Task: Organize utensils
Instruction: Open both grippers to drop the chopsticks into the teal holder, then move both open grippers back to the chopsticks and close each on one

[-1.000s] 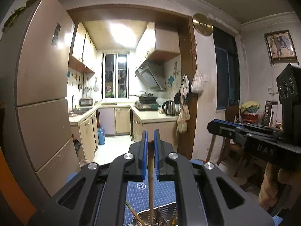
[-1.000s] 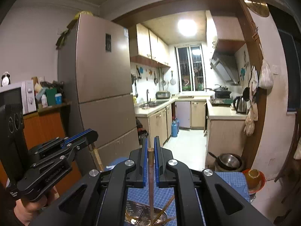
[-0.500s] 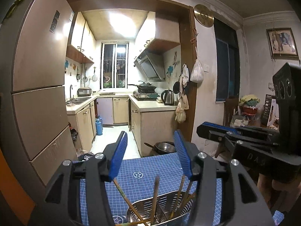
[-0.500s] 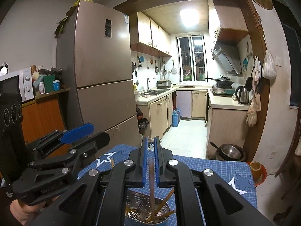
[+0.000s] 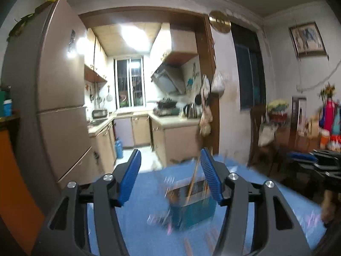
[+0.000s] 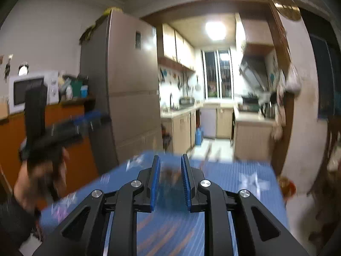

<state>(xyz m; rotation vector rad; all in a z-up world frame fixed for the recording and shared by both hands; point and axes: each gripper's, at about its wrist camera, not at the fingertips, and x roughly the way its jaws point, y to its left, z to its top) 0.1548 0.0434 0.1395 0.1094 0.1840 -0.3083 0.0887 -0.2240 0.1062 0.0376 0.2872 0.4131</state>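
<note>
Both views are blurred by motion. A table covered with a blue star-patterned cloth (image 5: 147, 194) carries a teal holder (image 5: 191, 204) near its middle, with wooden chopsticks (image 5: 192, 180) standing tilted inside it; one stick rises above the rim. Small pinkish items lie on the cloth at the near-left foot of the holder, too smeared to identify.

Left gripper (image 5: 170, 177): the blue-padded fingers (image 5: 130, 179) stand well apart and are opening. They grip nothing; the holder and its sticks appear in the gap, close to the right-hand finger but beyond the tips. In the right-wrist view this gripper (image 6: 93, 116) is seen over the table's left edge, held by a hand (image 6: 42, 170).

Right gripper (image 6: 170, 175): the fingers (image 6: 154, 183) are parted by a narrow gap and are opening. A brown-and-teal smear, probably the holder (image 6: 170, 189) with its sticks, shows between them; whether it touches the pads cannot be told. This gripper also shows dimly at the table's right edge in the left-wrist view (image 5: 315, 160).

Surroundings: a tall refrigerator (image 6: 130, 98) beyond the table's far-left corner, an orange cabinet with a microwave (image 6: 27, 91) to its left, a kitchen doorway straight ahead, and a red bowl (image 6: 286, 188) just off the table's right edge.
</note>
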